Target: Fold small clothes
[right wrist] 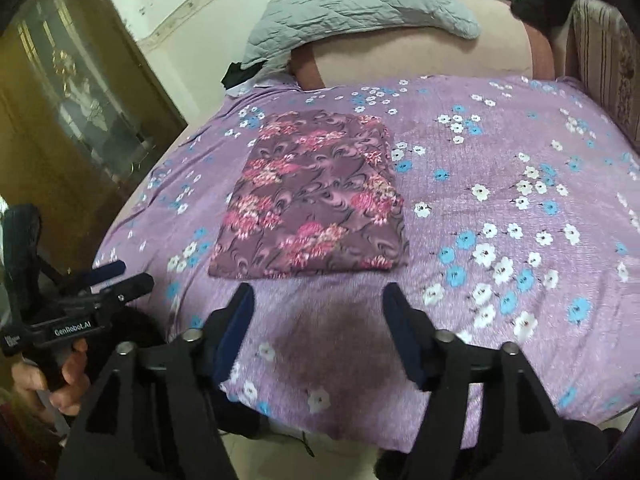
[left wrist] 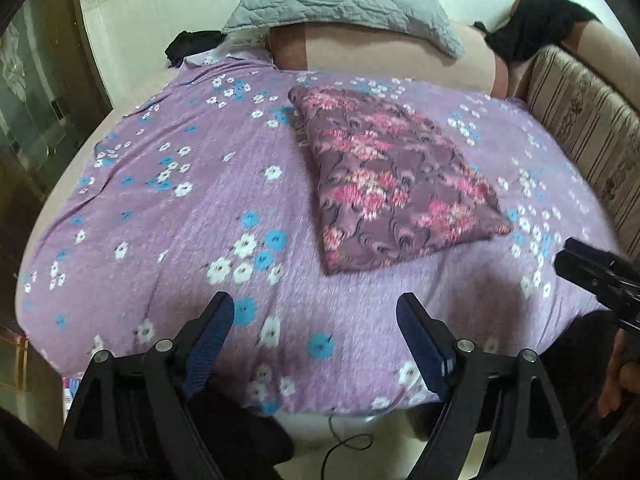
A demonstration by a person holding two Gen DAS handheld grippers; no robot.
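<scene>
- While both tools hung over the near edge of the bed, your left gripper [left wrist: 316,312] had its jaws spread wide, nothing btwn the blue pads, only purple sheet [left wrist: 168,200] under them.
- Your right gripper [right wrist: 318,300] was likewise gaping, empty, pads clear of any cloth.
- Folded garment [right wrist: 312,196], maroon w/ pink floral print, lay flat as a neat rectangle on the sheet, just beyond both sets of fingertips and apart from them.
- Only readable writing: "GenRobot.AI" in white on the left tool's black body, seen from the right wrist cam. A small white label by your hand [right wrist: 60,376] on its grip was too blurred to read.
- Grey quilted pillow [left wrist: 344,4] sat at the far end on a pinkish bolster [left wrist: 400,56].
- Black cloth [left wrist: 536,28] was draped at the far right corner, by a striped headboard [left wrist: 580,120].
- Wooden cabinet w/ glass door [right wrist: 80,92] stood left of the bed.
</scene>
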